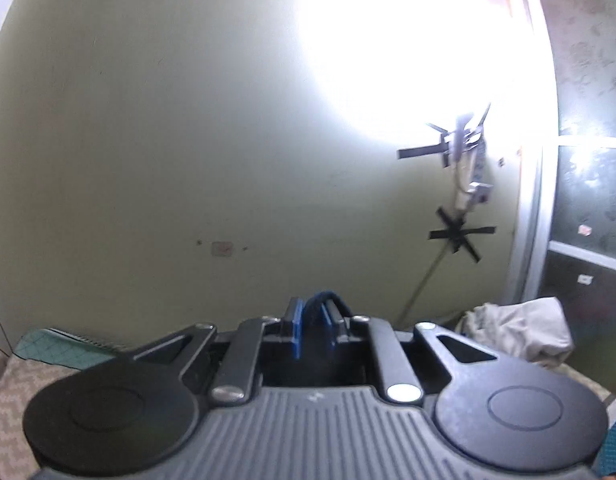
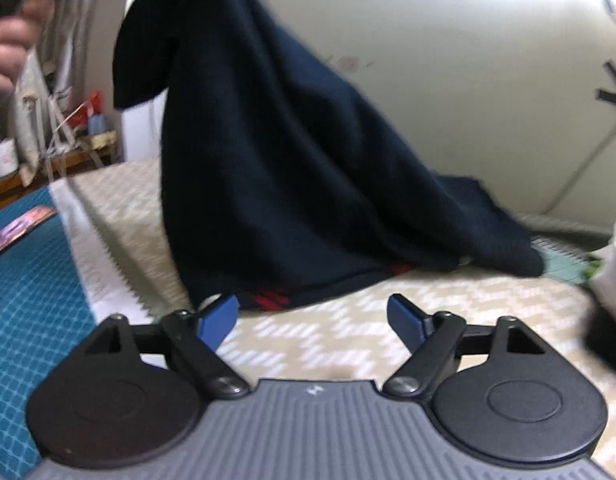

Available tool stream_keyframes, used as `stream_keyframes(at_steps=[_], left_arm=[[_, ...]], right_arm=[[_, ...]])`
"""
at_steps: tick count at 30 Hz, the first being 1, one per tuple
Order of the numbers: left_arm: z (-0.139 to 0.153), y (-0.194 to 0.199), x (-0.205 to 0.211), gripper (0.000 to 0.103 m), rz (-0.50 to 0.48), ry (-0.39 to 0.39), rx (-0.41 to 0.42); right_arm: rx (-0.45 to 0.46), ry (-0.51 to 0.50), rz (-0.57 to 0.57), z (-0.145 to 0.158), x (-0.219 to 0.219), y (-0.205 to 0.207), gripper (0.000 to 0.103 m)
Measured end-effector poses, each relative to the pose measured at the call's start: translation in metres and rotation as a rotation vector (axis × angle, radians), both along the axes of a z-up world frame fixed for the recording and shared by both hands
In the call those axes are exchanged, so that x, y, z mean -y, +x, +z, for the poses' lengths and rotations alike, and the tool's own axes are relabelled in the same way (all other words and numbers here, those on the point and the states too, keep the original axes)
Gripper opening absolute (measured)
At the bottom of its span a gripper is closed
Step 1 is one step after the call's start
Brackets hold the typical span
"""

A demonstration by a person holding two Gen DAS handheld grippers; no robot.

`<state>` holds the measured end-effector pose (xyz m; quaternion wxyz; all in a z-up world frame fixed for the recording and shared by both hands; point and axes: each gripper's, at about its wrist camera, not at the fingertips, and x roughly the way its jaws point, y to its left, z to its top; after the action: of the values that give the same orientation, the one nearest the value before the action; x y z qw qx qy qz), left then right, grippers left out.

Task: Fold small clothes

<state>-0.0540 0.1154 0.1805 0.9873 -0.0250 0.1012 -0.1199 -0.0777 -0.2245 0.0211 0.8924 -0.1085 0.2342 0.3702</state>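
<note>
Navy garment [image 2: 292, 152] hangs tented over the zigzag-patterned cover [image 2: 332, 344], lower hem with red stripes [image 2: 270, 300] on the cover. Left gripper [image 1: 314, 320] pinches a fold of it between near-closed fingers. Right gripper [image 2: 312, 318]: fingers spread, empty, just short of hem; judged best to take the hem corner cleanly before tensioning.

No text can be read anywhere (faint lettering on the white cloth border [image 2: 93, 276] stays illegible).
</note>
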Motion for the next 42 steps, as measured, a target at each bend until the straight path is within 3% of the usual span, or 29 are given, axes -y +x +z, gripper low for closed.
stream_keyframes(at_steps=[3, 5, 6, 7, 8, 10, 17, 22, 26, 29, 31, 33, 35, 36, 37, 38, 39, 40, 42], left_arm=[[-0.001, -0.002, 0.009, 0.010, -0.016, -0.044, 0.022], [0.000, -0.006, 0.010, 0.009, -0.032, -0.077, 0.024], [0.001, -0.008, 0.009, 0.009, -0.030, -0.086, 0.023], [0.002, -0.008, 0.007, 0.009, -0.029, -0.094, 0.021], [0.003, -0.010, 0.003, 0.005, -0.026, -0.102, 0.020], [0.006, -0.018, -0.006, 0.004, -0.011, -0.114, 0.044], [-0.003, -0.021, -0.034, 0.004, 0.009, -0.177, 0.034], [-0.017, -0.019, -0.042, 0.004, 0.018, -0.199, 0.023], [-0.022, -0.025, -0.054, 0.004, 0.048, -0.210, 0.029], [-0.019, -0.035, -0.071, 0.004, 0.107, -0.223, 0.055], [-0.017, -0.042, -0.087, 0.004, 0.162, -0.244, 0.064], [-0.019, -0.047, -0.102, 0.004, 0.241, -0.258, 0.036], [-0.029, -0.038, -0.111, 0.005, 0.329, -0.230, -0.035], [-0.037, -0.029, -0.113, 0.005, 0.385, -0.203, -0.091], [-0.049, -0.018, -0.116, 0.006, 0.439, -0.173, -0.159], [-0.062, -0.009, -0.121, 0.006, 0.475, -0.152, -0.227], [-0.074, -0.006, -0.127, 0.006, 0.497, -0.152, -0.278], [-0.083, -0.007, -0.132, 0.006, 0.503, -0.165, -0.305], [-0.092, -0.018, -0.133, 0.007, 0.503, -0.161, -0.303]], right_arm=[[0.037, -0.045, -0.002, -0.003, -0.018, 0.006, 0.095], [0.054, -0.057, -0.030, -0.003, -0.031, 0.014, 0.092], [0.057, -0.059, -0.043, -0.002, -0.035, 0.017, 0.086], [0.058, -0.060, -0.055, -0.001, -0.036, 0.021, 0.037], [0.043, -0.064, -0.067, 0.002, -0.038, 0.025, 0.000], [0.039, -0.002, -0.092, 0.015, -0.023, 0.022, 0.000], [0.237, 0.131, -0.296, 0.091, 0.062, -0.002, 0.000], [0.291, 0.255, -0.396, 0.141, 0.097, -0.002, 0.000], [0.306, 0.302, -0.354, 0.172, 0.093, 0.006, 0.000], [0.331, 0.304, -0.281, 0.203, 0.061, 0.026, 0.000], [0.301, 0.287, -0.228, 0.220, 0.027, 0.043, 0.000], [0.209, 0.257, -0.172, 0.219, -0.005, 0.070, 0.000], [0.092, 0.170, -0.119, 0.201, -0.041, 0.104, 0.000], [0.061, 0.125, -0.112, 0.186, -0.055, 0.116, 0.006], [0.043, 0.076, -0.121, 0.166, -0.065, 0.119, 0.036], [0.041, 0.035, -0.128, 0.149, -0.072, 0.124, 0.054], [0.041, 0.006, -0.133, 0.130, -0.073, 0.126, 0.056], [0.038, 0.002, -0.142, 0.119, -0.069, 0.127, 0.050], [-0.006, 0.028, -0.129, 0.100, -0.049, 0.117, 0.050]])
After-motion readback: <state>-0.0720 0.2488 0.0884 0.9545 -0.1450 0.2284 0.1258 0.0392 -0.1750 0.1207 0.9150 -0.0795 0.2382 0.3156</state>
